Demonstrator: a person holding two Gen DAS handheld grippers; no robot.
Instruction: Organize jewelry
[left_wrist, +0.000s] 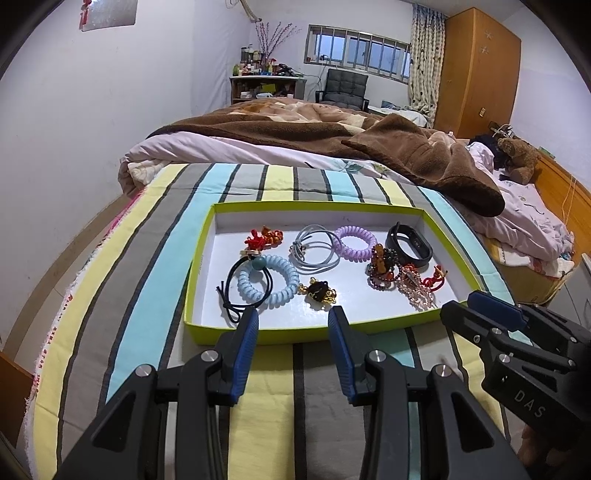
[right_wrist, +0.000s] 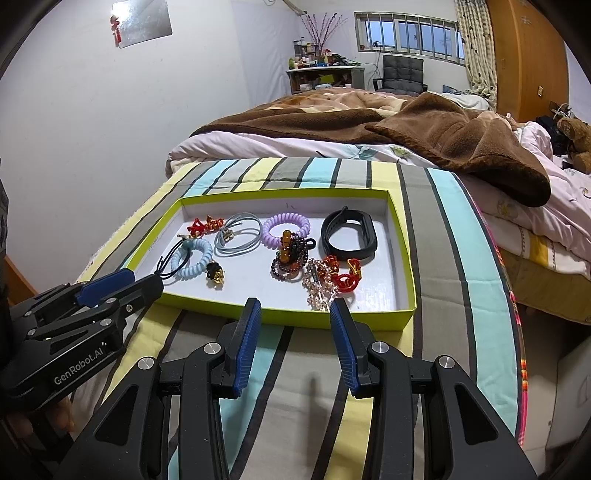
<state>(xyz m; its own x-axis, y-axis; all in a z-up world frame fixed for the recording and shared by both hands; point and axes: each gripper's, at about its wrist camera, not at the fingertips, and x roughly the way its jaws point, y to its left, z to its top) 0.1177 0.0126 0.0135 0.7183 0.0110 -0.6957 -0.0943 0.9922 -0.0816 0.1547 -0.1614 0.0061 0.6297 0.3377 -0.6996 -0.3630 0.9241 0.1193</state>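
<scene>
A shallow green-rimmed white tray (left_wrist: 201, 240) (right_wrist: 406, 258) lies on the striped bed cover. Inside it are a blue coil hair tie (left_wrist: 267, 284) (right_wrist: 194, 258), a purple coil tie (left_wrist: 352, 242) (right_wrist: 286, 229), grey cord loops (left_wrist: 314, 251) (right_wrist: 236, 236), a black wristband (left_wrist: 408, 243) (right_wrist: 349, 232), a dark bead bracelet (left_wrist: 382, 267) (right_wrist: 291, 258), red knotted charms (left_wrist: 264, 236) (right_wrist: 205, 225) and a clear bead strand (left_wrist: 415, 290) (right_wrist: 317, 288). My left gripper (left_wrist: 293, 314) hovers open just short of the tray's near rim, nothing between its fingers. My right gripper (right_wrist: 295, 304) stands open the same way at the near right.
The striped cover (left_wrist: 147, 266) (right_wrist: 443, 229) spans the foot of a bed with a brown blanket (left_wrist: 406, 155) and pink quilt behind. A teddy bear (left_wrist: 517, 155) sits at the far right. White wall on the left, wardrobe, desk and chair at the back.
</scene>
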